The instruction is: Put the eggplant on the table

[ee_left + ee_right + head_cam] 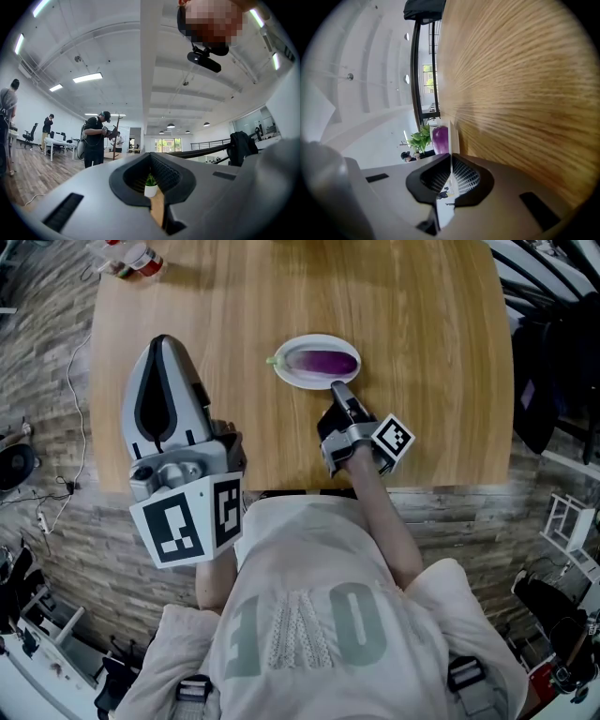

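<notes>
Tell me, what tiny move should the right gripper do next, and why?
Probably open the right gripper and let go. Its jaws are shut on the near rim of the white plate, the eggplant lies on that plate, and the plate seems to sit flat on the table. So releasing looks safe, I think.

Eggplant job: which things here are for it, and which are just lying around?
For the job: eggplant; white plate under it; right gripper, shut on the plate's rim; table.
Just lying about: small containers at the table's far corner; cable on the floor; left gripper, shut and empty.
</notes>
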Available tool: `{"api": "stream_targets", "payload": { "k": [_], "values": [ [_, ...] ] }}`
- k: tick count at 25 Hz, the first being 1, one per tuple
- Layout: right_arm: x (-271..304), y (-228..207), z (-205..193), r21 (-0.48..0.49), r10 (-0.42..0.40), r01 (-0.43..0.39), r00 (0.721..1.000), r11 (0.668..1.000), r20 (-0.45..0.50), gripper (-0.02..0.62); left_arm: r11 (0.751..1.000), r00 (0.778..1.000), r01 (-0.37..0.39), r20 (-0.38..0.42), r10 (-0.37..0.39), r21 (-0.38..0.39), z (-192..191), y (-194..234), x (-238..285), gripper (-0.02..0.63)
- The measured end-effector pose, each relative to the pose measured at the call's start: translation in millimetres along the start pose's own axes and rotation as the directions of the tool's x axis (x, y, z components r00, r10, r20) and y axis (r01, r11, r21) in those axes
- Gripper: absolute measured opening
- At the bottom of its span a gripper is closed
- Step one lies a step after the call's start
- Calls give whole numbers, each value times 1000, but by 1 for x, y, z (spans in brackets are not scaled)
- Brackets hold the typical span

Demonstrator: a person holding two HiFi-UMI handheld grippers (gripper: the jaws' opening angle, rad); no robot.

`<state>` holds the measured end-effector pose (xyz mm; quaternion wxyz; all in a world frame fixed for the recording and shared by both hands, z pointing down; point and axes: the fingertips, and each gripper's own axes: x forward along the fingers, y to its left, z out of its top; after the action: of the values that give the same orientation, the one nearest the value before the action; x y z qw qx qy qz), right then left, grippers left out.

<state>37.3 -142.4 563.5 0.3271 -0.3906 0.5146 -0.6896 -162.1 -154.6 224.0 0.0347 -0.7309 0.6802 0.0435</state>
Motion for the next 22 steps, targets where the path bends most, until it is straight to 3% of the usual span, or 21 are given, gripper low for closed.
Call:
{"api": "stream_targets", "payload": {
  "k": [22],
  "values": [
    [0, -8, 0, 2, -87, 87, 996, 996, 16, 29, 1000, 999, -13, 49, 12, 23, 20, -4, -17, 9]
  ]
}}
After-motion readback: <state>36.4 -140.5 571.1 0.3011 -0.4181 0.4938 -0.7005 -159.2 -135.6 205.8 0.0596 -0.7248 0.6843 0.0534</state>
